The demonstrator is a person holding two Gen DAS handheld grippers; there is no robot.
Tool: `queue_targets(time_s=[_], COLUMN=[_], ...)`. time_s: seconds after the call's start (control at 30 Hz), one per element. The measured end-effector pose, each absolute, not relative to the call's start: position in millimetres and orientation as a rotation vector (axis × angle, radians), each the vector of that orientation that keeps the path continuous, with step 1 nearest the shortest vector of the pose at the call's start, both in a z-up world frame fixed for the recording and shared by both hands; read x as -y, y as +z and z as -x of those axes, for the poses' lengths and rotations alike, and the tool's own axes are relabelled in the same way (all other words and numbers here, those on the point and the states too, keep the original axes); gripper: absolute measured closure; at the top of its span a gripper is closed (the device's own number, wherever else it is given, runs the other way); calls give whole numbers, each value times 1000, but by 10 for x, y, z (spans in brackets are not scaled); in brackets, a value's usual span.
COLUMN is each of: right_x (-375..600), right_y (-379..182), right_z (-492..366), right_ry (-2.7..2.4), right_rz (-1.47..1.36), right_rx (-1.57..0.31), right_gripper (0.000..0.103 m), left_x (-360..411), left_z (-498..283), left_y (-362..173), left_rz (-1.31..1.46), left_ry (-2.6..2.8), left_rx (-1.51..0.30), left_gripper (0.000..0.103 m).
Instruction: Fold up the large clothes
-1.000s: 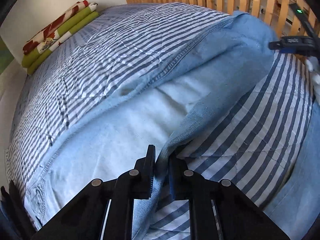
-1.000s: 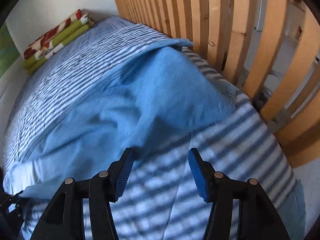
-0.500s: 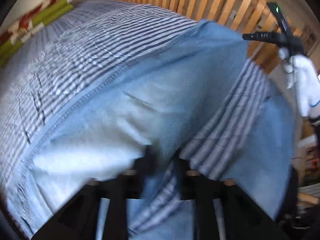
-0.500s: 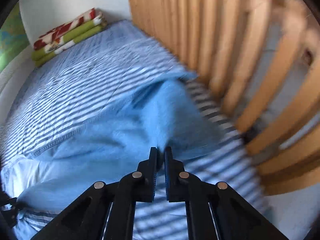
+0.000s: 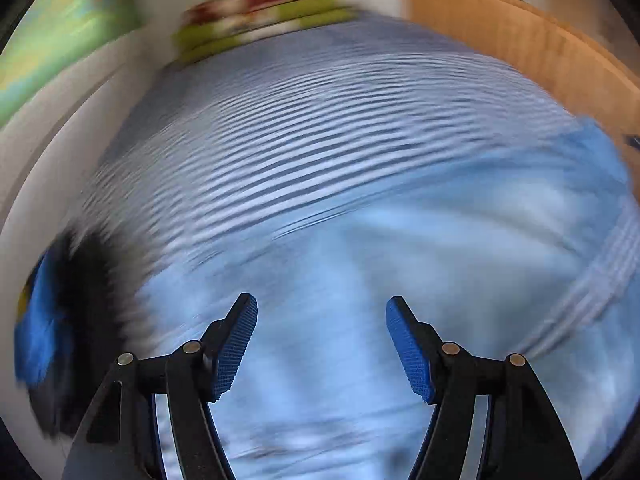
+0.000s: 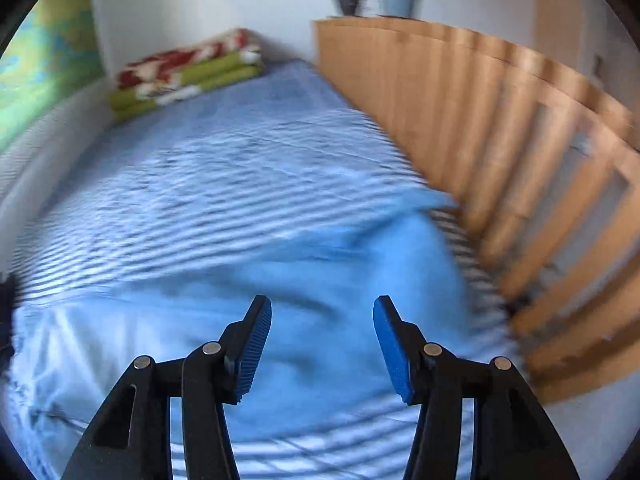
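Denim, pale blue, lies flat as jeans (image 5: 400, 264) on the striped bedsheet (image 5: 320, 120), below both tools. Left gripper (image 5: 322, 344) and right gripper (image 6: 322, 340) have just been opening, jaws spread, nothing between them. Re-grip at an outer hem, both sides level, before the next fold.

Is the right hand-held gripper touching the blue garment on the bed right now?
Apart. The right wrist view shows the right hand-held gripper with jaws spread and nothing between them, the blue garment lying on the bed beyond its pads.
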State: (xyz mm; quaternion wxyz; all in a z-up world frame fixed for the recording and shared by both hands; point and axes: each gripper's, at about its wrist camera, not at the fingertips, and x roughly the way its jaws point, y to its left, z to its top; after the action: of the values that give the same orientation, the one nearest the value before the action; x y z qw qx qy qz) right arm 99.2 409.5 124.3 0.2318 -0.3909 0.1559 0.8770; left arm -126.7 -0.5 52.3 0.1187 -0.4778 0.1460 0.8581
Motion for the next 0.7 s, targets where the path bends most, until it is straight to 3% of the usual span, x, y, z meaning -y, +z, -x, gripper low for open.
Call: queue_targets(time_s=[0.23,0.33,0.47,0.6,0.7], right_x=[-2904,-2374,-1750,-1390,-1222], right_y=[1047,877,588,436,423], right_z=[221,753,1306,1630,1736], right_ry=[2697,2760,2756,2775,2814], right_rz=[1242,1369,1529,1592,1596], right_rx=[-298,-268,-84,-52,-45], right_gripper=[54,54,54,53,43], left_x=[1732,1960,2150,2119,1937], left_z=[1431,1314,1168,1294,1561], left_y=[208,93,-109,-175,-157], left_rz=[1666,1681,1719,1696,1635], left_ry=[2692,2695,2604,2588,2579], left_rx=[14,33,90,112,126], left_gripper=[34,33,33,33,26])
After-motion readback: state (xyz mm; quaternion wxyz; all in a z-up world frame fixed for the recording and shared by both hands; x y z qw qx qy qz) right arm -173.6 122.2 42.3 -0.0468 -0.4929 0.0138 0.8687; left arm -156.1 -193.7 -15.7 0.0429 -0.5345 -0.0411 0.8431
